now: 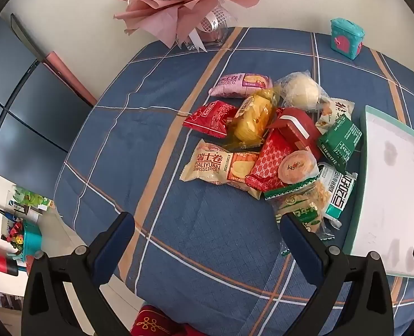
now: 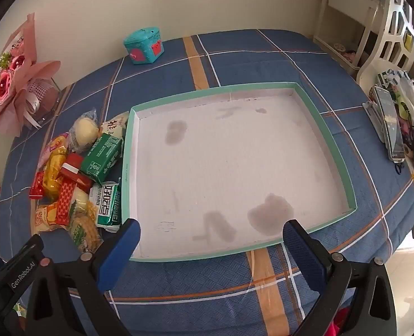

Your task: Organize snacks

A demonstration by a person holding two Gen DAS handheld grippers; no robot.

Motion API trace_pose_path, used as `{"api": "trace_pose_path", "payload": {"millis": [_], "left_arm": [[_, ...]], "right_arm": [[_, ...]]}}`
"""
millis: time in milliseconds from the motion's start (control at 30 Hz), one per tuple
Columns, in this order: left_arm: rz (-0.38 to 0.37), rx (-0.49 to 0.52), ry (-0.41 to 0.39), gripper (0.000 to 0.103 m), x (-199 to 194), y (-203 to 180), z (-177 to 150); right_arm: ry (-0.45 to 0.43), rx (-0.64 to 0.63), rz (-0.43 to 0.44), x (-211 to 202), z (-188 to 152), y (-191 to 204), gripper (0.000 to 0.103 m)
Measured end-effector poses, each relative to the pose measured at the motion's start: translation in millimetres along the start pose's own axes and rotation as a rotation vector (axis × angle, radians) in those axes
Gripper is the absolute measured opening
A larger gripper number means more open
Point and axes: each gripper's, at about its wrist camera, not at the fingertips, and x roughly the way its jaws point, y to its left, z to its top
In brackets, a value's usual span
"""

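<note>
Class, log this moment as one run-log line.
left gripper open, empty | right gripper open, empty | snacks piled beside tray | tray empty

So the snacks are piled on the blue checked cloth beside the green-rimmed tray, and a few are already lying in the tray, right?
Not quite. The snacks are piled on the blue checked cloth beside the green-rimmed tray, but none lies in it: the right wrist view shows only its stained white floor.

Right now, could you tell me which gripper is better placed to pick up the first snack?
Left, probably. The left gripper hangs open beside the snack pile; the right gripper, also open, hangs over the tray.
</note>
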Motion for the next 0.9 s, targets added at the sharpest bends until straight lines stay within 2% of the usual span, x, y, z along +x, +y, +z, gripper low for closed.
{"api": "trace_pose_path", "payload": {"millis": [900], "left_arm": [[-0.024,-0.002,0.0,0.103,-2.5,-0.4,-1.9]], "right_arm": [[0.004,-0.002,-0.006,4.3,0.2,4.2,0.103]]}}
